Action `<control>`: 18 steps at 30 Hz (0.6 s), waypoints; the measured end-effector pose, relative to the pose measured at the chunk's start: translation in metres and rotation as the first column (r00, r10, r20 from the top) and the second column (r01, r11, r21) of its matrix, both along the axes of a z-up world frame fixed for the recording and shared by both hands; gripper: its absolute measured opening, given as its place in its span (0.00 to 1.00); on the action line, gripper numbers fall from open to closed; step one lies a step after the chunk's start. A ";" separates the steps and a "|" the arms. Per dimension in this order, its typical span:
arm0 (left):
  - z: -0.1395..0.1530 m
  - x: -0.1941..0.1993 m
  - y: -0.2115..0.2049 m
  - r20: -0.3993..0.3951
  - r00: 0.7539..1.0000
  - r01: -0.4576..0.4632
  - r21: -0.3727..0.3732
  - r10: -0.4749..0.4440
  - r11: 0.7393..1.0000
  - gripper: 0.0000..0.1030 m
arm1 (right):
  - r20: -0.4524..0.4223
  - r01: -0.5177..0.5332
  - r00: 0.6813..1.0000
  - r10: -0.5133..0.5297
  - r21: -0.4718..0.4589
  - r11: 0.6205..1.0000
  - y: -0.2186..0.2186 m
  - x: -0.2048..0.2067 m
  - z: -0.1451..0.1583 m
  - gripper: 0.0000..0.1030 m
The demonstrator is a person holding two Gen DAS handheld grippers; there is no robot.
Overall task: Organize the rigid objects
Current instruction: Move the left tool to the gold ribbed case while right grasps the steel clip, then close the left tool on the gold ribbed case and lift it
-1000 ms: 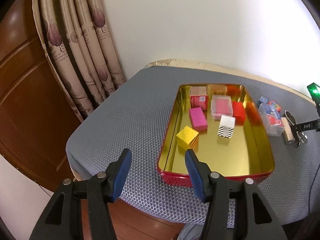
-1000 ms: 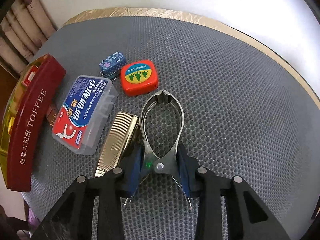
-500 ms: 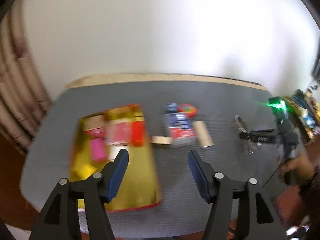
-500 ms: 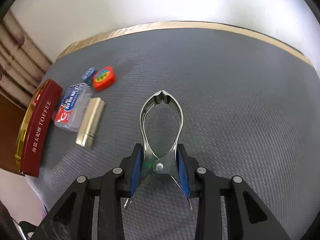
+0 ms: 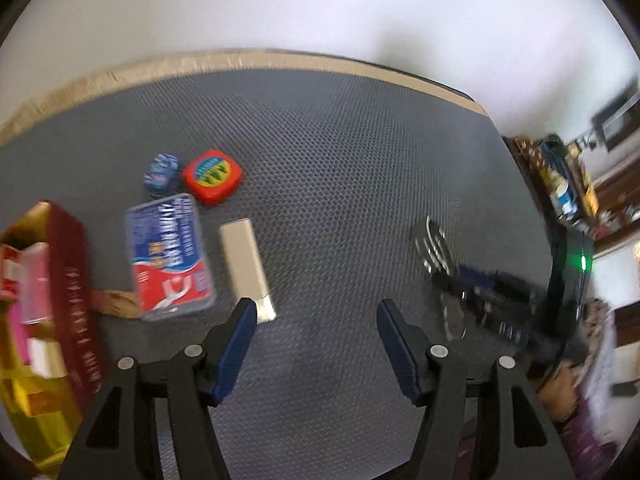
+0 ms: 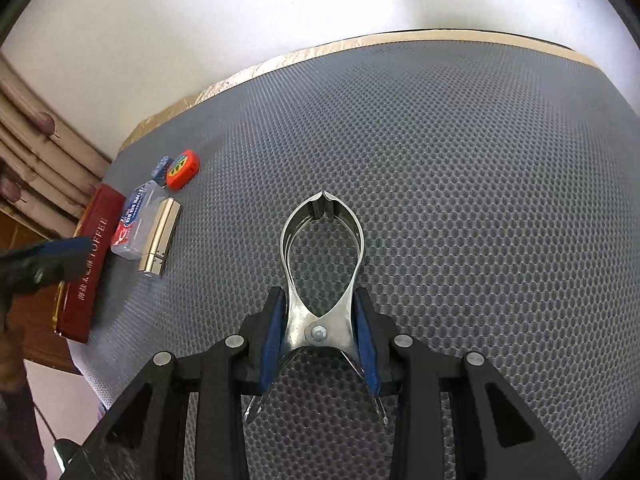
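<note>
Steel clip in right claw; handles hidden.

The left wrist view is smeared by motion. The red toffee tin is cut off by the left edge, its lettering and the blocks inside unreadable. The print on the floss box beside the tin is blurred too. Right of the tin, across the worktop, the right claw and its metal clip are a dark streak. In the right wrist view the left claw over the tin is blurred.
</note>
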State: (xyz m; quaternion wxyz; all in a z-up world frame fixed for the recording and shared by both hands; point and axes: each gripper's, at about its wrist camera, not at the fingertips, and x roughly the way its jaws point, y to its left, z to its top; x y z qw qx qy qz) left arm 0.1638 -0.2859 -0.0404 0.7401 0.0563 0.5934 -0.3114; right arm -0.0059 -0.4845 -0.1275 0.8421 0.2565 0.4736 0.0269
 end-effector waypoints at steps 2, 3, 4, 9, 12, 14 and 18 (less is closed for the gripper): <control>-0.011 0.014 -0.005 -0.065 0.998 -0.012 0.006 0.013 1.000 0.62 | 0.009 0.005 1.000 -0.005 0.029 1.000 -0.008 -0.003 -0.001 0.31; -0.015 0.019 -0.006 -0.080 0.997 -0.022 0.012 0.023 1.000 0.62 | 0.012 0.005 1.000 -0.006 0.039 0.999 -0.012 -0.005 -0.001 0.31; -0.019 0.024 -0.007 -0.093 0.995 -0.027 0.024 0.029 0.999 0.62 | 0.016 0.007 1.000 -0.008 0.047 0.999 -0.014 -0.006 -0.001 0.31; -0.029 0.035 -0.012 -0.069 0.996 -0.053 0.099 0.060 0.994 0.62 | 0.028 0.000 1.000 -0.002 0.073 0.997 -0.029 -0.016 0.000 0.32; -0.041 0.039 -0.015 -0.085 0.995 -0.048 0.141 0.060 0.989 0.62 | 0.027 0.001 1.000 -0.004 0.089 0.996 -0.025 -0.010 0.000 0.32; -0.051 0.044 -0.016 -0.095 0.993 -0.058 0.172 0.075 0.983 0.62 | 0.027 0.001 1.000 -0.003 0.091 0.996 -0.026 -0.011 0.000 0.32; -0.055 0.045 -0.022 -0.071 0.995 -0.052 0.177 0.065 0.983 0.62 | 0.025 -0.005 1.000 0.003 0.094 0.996 -0.026 -0.007 0.000 0.32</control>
